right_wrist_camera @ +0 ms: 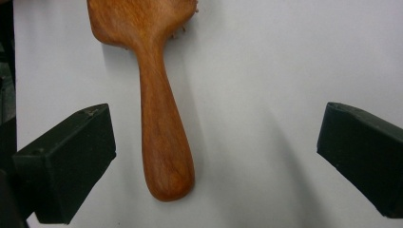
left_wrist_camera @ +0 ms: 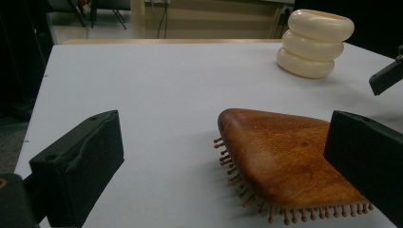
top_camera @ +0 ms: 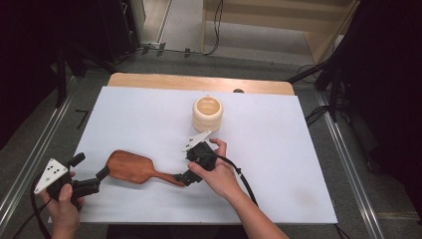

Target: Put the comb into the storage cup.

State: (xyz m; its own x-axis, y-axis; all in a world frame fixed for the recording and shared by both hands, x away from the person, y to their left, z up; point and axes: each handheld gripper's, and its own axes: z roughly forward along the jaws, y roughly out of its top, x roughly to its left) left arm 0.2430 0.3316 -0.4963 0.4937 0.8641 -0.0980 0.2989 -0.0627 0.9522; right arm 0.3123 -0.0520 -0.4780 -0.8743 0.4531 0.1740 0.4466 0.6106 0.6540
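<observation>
Wooden hairbrush (top_camera: 133, 168) bristles down, head cropped beyond right gripper (right_wrist_camera: 214, 156)

hairbrush (top_camera: 130, 168): reddish-brown wood | ringed cup (top_camera: 207, 113): cream | table sheet (top_camera: 278, 149): white | jaws: black

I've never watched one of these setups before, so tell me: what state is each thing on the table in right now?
Wooden hairbrush: lying bristles down on the white table, not gripped.
Left gripper: open, fingers at the brush's head.
Right gripper: open, fingers on either side of the handle, not touching.
Cream ribbed cup: upright, standing apart from the brush.
</observation>
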